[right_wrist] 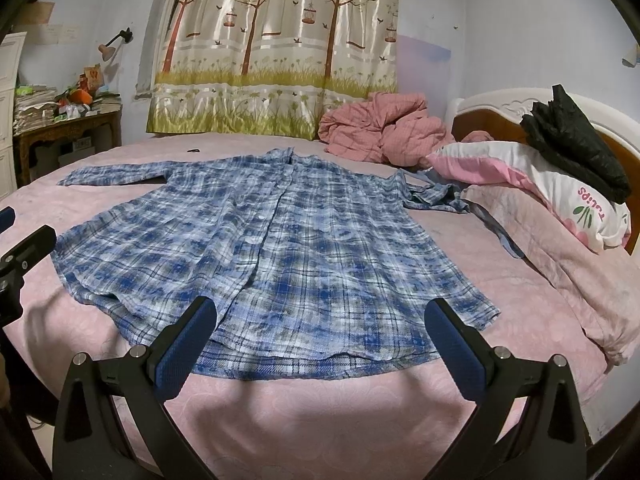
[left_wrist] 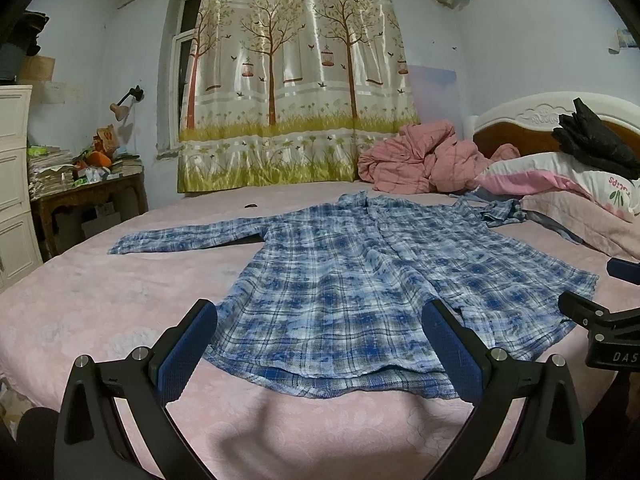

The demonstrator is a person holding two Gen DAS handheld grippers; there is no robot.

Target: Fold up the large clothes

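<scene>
A blue and white plaid shirt [left_wrist: 360, 272] [right_wrist: 260, 248] is seen spread flat, front side up, across the middle of a pink bedspread [left_wrist: 100, 308] [right_wrist: 400, 408], with its collar toward the far side of the bed and its hem toward the bottom of both frames. The button placket runs down the centre, the fabric is lightly wrinkled, and the lower hem shows a second layer peeking out beneath the front panels. One sleeve is stretched out straight toward the left of the frame, while the other is bunched in a crumpled heap near the pillows at the right. The left gripper [left_wrist: 320, 346] is held above the near edge of the bed in front of the hem, its blue-padded jaws spread wide with nothing between them. The right gripper [right_wrist: 320, 344] is held likewise in front of the hem, jaws parted and empty; in the left wrist view its black body can be seen at the right edge of the frame. Beyond the shirt, a rumpled pink quilt [left_wrist: 424, 156] [right_wrist: 380, 132] is piled at the upper middle right, and a pink and white pillow [left_wrist: 560, 180] [right_wrist: 532, 184] lies at the right with a black jacket [left_wrist: 596, 140] [right_wrist: 576, 148] on top. A curtain [left_wrist: 296, 76] [right_wrist: 280, 44] printed with trees hangs behind the bed, and a cluttered wooden table [left_wrist: 88, 196] [right_wrist: 64, 128] stands at the left.
</scene>
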